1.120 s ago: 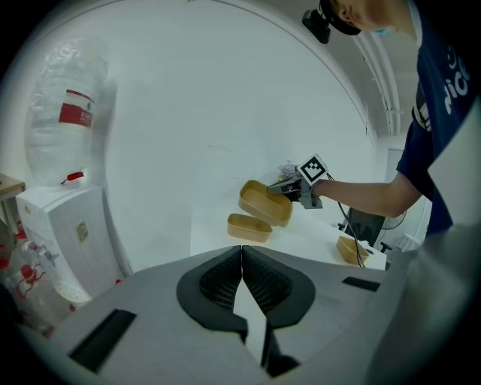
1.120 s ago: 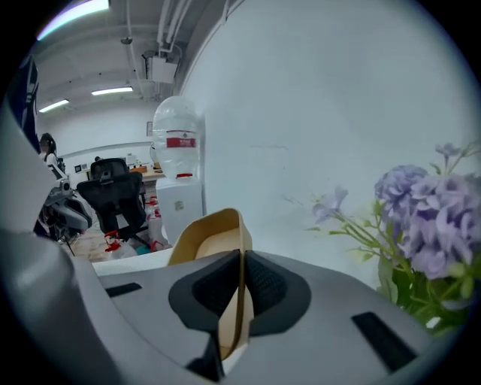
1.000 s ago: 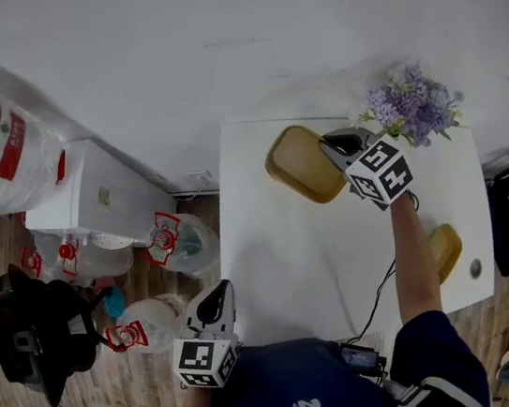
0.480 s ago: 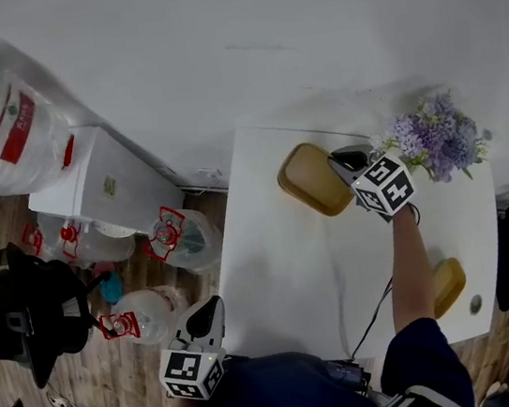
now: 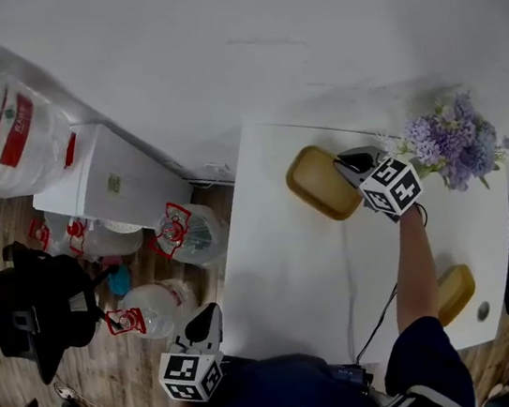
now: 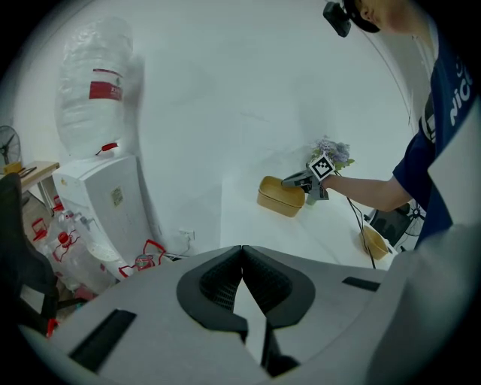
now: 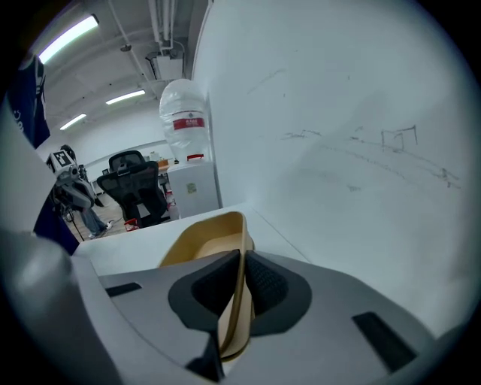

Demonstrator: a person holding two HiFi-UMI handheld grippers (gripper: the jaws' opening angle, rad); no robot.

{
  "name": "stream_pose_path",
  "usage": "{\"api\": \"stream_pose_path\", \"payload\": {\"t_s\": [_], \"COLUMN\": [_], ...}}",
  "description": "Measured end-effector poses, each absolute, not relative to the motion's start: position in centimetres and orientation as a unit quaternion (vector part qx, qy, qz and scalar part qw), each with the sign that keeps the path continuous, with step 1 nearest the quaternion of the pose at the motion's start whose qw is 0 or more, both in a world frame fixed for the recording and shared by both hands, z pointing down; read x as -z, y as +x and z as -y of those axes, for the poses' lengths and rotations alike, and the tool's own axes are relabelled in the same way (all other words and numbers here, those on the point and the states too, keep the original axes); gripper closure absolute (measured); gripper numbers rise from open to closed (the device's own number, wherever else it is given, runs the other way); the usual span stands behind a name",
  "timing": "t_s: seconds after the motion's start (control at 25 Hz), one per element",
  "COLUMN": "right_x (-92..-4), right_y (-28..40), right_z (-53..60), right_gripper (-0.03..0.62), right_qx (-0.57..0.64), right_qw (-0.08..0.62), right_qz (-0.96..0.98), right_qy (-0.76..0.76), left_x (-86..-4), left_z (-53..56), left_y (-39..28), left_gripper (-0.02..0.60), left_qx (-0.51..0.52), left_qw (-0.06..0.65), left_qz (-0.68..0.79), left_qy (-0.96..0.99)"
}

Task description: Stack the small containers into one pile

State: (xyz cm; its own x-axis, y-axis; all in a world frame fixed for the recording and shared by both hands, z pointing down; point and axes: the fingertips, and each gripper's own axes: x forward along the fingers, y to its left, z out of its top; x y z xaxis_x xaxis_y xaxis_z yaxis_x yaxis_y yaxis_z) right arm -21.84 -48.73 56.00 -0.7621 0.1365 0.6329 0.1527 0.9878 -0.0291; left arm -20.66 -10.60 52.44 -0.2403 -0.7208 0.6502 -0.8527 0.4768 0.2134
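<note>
Pinching a shallow tan plastic container (image 5: 316, 182) (image 7: 201, 239) by its rim in the right gripper (image 5: 347, 163) (image 7: 239, 280) over a white table (image 5: 283, 269); holding the left gripper (image 5: 204, 321) (image 6: 242, 275) closed, empty, off the table's near edge.

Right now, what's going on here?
A person holds a gripper in each hand. The right gripper is clamped on the wall of a tan container at the far side of the white table. A second tan container sits apart near the right edge, so nothing is stacked yet. The left gripper is shut and empty, beside the table.
</note>
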Motion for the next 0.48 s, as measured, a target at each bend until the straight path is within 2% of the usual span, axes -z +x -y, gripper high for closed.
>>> {"api": "stream_pose_path", "payload": {"t_s": [0.48], "right_x": [-57.3], "right_y": [-22.5], "right_z": [49.3], "right_gripper": [0.519], "right_qx": [0.008], "right_qw": [0.34], "right_qz": [0.939], "right_qy": [-0.044], "left_x": [-52.5], "left_z": [10.8], "left_y": [-19.8], "left_gripper": [0.563], "left_qx": [-0.105], "left_qw": [0.349], "left_qz": [0.781], "left_qy": [0.508]}}
